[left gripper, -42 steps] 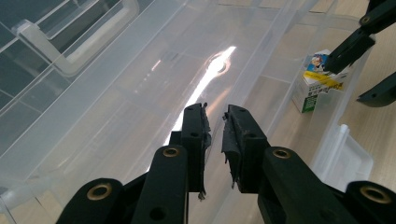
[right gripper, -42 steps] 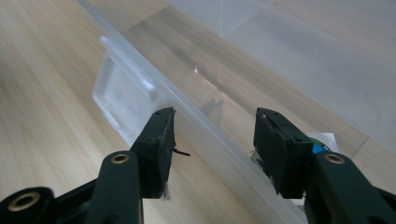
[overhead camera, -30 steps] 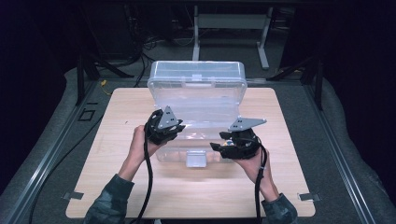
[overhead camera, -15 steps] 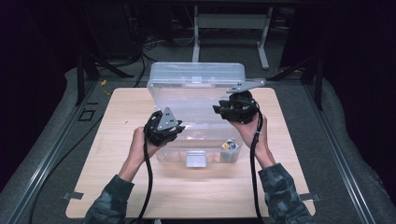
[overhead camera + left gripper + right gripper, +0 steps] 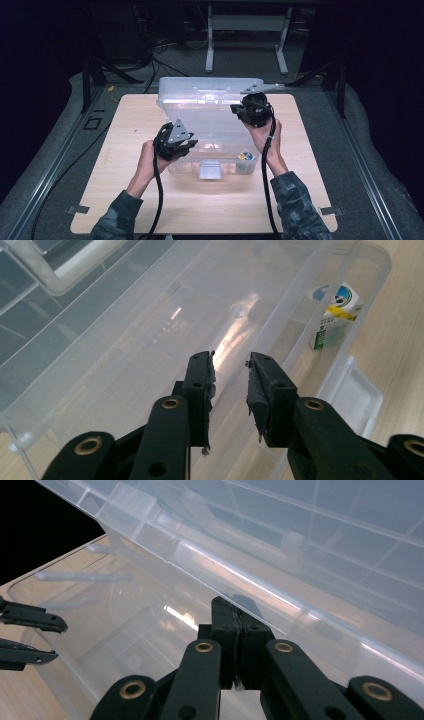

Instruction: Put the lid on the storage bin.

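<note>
Right gripper point(image 5: 239, 110) moved up from the clear bin's point(image 5: 220, 167) front to its raised lid point(image 5: 210, 86), jaws just closed empty; left gripper point(image 5: 187, 146) narrowly parted, just widened; lid-closing probably next.

A clear plastic storage box point(image 5: 210, 125) stands in the middle of the table, open on top, its long sides running near to far. Its clear ribbed lid point(image 5: 210, 89) is raised at the far edge and leans back, tilted. A grey latch point(image 5: 209, 170) sits on the near wall. A small printed carton point(image 5: 245, 156) lies inside, in the near right corner.
</note>
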`<state>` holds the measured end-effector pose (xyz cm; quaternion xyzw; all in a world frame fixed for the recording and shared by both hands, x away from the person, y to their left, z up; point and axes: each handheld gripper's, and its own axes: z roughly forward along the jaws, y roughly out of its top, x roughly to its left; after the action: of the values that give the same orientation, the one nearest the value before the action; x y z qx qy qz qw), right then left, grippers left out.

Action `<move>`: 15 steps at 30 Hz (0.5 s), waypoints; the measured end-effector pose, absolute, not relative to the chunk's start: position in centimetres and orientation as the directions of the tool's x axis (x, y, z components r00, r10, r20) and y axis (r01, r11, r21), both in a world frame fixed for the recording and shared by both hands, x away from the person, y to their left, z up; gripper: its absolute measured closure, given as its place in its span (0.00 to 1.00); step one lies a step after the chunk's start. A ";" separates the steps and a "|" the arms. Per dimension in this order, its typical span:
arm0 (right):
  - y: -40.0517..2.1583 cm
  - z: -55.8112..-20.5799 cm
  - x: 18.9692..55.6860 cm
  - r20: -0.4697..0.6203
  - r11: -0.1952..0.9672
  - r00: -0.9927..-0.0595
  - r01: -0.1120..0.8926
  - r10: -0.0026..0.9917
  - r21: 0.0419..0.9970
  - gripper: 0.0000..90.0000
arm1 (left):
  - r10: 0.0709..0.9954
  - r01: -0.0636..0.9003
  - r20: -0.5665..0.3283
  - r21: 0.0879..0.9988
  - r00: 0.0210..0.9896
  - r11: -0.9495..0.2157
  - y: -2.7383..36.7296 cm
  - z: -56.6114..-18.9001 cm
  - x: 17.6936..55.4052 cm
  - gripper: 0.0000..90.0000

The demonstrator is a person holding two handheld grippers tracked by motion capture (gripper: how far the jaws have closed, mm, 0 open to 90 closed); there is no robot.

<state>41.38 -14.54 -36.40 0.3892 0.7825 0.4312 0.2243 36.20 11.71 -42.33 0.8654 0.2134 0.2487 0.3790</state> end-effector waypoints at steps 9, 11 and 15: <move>-14.6 -37.2 40.4 -0.015 0.325 -0.600 0.412 0.800 0.851 0.99 | 0.563 0.234 0.162 0.792 0.810 -0.563 13.2 -41.8 34.6 0.39; -14.7 -37.3 40.2 -0.011 0.322 -0.598 0.415 0.801 0.851 0.99 | 0.563 0.231 0.155 0.800 0.812 -0.554 13.6 -41.7 34.2 0.33; -15.0 -37.5 39.8 0.001 0.314 -0.609 0.410 0.793 0.857 0.98 | 0.584 0.241 0.153 0.806 0.797 -0.540 14.6 -41.4 33.1 0.26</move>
<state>39.84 -14.98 -37.49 0.3853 0.7807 0.4413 0.2173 33.13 14.60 -41.41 0.8527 0.2420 0.2073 0.4141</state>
